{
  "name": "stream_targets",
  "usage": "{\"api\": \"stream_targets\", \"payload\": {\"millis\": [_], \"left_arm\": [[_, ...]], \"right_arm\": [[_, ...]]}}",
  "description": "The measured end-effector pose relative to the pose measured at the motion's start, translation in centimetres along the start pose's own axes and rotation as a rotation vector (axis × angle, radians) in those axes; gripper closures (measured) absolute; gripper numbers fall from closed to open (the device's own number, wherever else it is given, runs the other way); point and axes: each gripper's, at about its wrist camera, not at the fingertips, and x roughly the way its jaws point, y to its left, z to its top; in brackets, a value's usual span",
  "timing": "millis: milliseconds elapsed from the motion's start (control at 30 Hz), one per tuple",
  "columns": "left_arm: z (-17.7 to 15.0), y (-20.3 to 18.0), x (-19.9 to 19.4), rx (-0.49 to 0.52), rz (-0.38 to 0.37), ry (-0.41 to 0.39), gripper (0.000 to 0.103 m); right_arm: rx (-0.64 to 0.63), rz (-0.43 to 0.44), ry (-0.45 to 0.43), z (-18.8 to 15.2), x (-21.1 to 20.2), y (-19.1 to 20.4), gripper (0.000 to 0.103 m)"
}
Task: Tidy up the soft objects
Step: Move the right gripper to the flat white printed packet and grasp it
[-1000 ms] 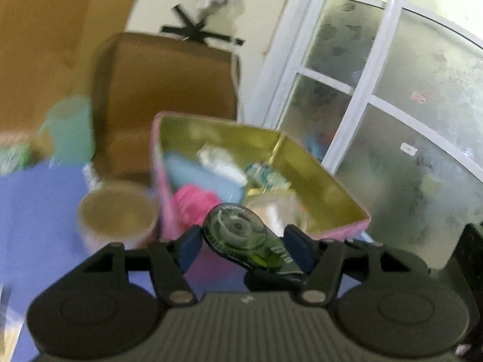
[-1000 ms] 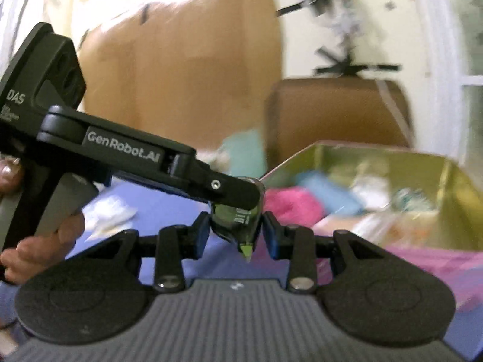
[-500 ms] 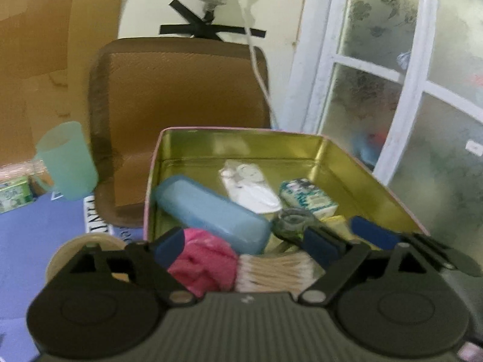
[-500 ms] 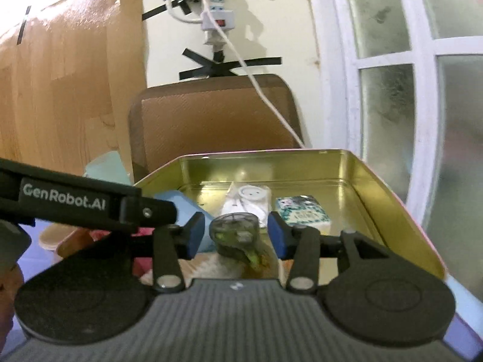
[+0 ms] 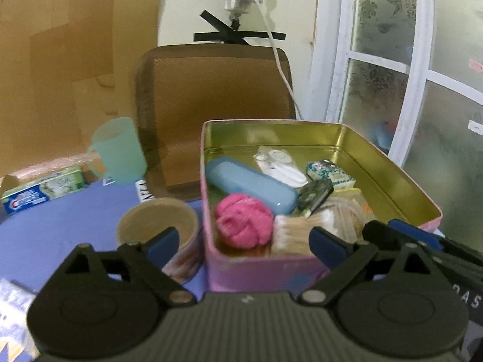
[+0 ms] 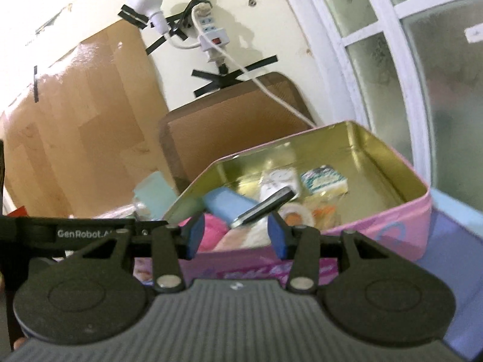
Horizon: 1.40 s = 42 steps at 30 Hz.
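Observation:
A pink tin [image 5: 422, 211] with a gold inside stands on the purple table and shows in the right wrist view too [image 6: 404, 223]. In it lie a pink yarn ball [image 5: 243, 224], a blue case [image 5: 250, 184], a dark green correction-tape dispenser [image 5: 314, 193] [image 6: 265, 205], cotton swabs [image 5: 297, 233], a white packet [image 5: 280, 166] and a small patterned box [image 5: 329, 173]. My left gripper [image 5: 244, 242] is open and empty just in front of the tin. My right gripper [image 6: 235, 235] is open and empty at the tin's near wall.
A tape roll [image 5: 158, 223] sits left of the tin. A mint cup [image 5: 119, 150] and a toothpaste box [image 5: 42, 191] stand at the back left. A brown chair back [image 5: 214, 102] and a window [image 5: 422, 60] lie behind.
Both grippers held the correction-tape dispenser a second ago. They carried it over the tin and opened. It now lies in the tin, and both grippers have drawn back.

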Motion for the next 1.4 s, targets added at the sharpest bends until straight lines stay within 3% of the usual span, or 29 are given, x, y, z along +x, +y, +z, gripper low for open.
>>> {"api": "stream_targets", "payload": {"millis": [267,1400], "left_arm": [[-2.3,2.5,-2.4,-0.011,0.035,0.005,0.007],[-9.1,15.8,-7.2,-0.091,0.220,0.011,0.003]], "right_arm": [[0.016,0.062,0.055,-1.0,-0.3,2.8,0.054],[-0.233,0.242,0.249,-5.9,2.7,16.7,0.052]]}}
